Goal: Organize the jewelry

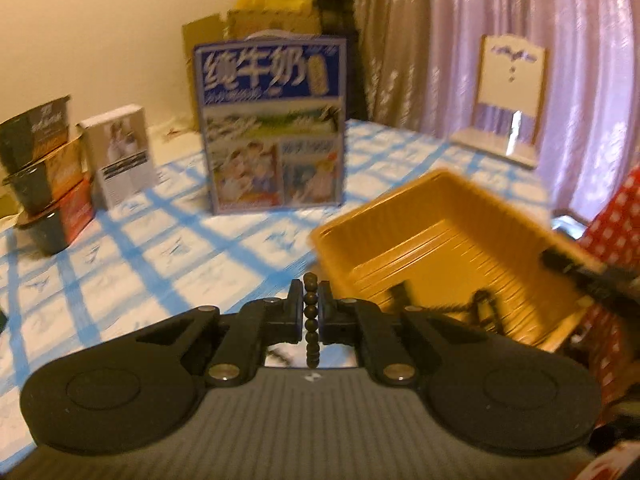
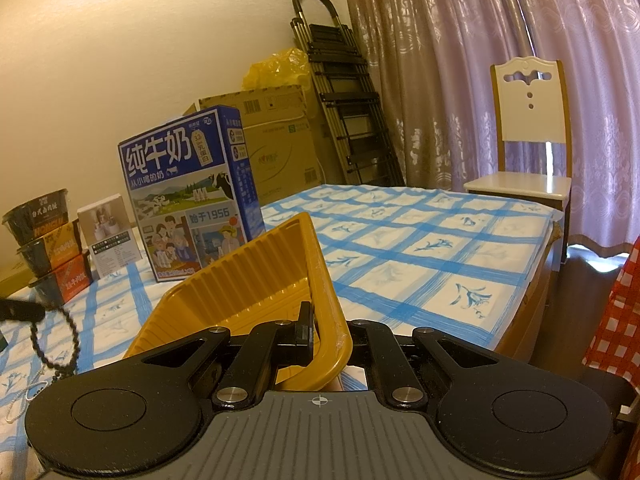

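The left claw (image 1: 311, 312) is showing matt black plastic fingers with bright metal rivets, and the bead string (image 1: 311, 320) between them is looking dark, round and faintly glossy. The yellow tray (image 2: 248, 292) is looking like thin ribbed plastic with a slight sheen, while the bench (image 2: 420, 248) is wearing a smooth blue-checked cover, cloth or plastic I cannot tell. The milk box (image 2: 184, 196) is showing glossy printed cardboard, the chair (image 2: 528, 132) is gleaming with lacquered white wood, and the curtain (image 2: 460, 60) is hanging as shiny patterned cloth.
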`<state>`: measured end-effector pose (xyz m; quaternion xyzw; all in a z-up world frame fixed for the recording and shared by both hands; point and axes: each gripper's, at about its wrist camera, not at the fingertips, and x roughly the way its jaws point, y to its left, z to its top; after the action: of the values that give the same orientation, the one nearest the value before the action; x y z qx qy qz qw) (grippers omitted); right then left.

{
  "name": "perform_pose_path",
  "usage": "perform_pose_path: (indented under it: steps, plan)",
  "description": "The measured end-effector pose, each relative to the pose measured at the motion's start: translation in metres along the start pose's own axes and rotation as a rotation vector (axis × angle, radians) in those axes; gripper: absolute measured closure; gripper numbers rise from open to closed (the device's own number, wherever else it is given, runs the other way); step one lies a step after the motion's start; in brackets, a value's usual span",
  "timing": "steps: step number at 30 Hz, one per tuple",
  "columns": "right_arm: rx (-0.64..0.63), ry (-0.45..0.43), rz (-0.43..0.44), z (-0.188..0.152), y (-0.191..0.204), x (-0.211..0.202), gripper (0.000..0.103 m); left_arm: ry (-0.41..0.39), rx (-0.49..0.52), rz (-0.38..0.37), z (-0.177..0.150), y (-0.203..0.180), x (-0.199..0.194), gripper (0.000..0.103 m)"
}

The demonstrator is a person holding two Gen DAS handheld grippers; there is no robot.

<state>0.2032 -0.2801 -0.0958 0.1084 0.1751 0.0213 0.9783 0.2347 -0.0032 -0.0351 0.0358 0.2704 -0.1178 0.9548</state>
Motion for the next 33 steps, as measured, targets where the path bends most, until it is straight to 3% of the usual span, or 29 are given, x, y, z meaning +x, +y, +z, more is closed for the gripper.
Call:
perform_pose_path:
  steps: [6,15,25,33]
  plan:
    - [0.000,0.000,0.001,0.000,0.000,0.000,0.096,-0.028,-0.012,-0.092,0.014,-0.030,0.001,0.097]
    - [0.007,0.001,0.006,0.000,0.003,0.002,0.096,0.038,-0.032,-0.181,0.013,-0.070,0.037,0.097]
    - [0.007,0.002,0.006,0.000,0.003,0.002,0.096,0.083,-0.040,-0.223,0.005,-0.089,0.059,0.096]
    - [0.007,0.001,0.006,0.000,0.003,0.002,0.096,0.038,-0.057,-0.202,0.013,-0.073,0.039,0.086]
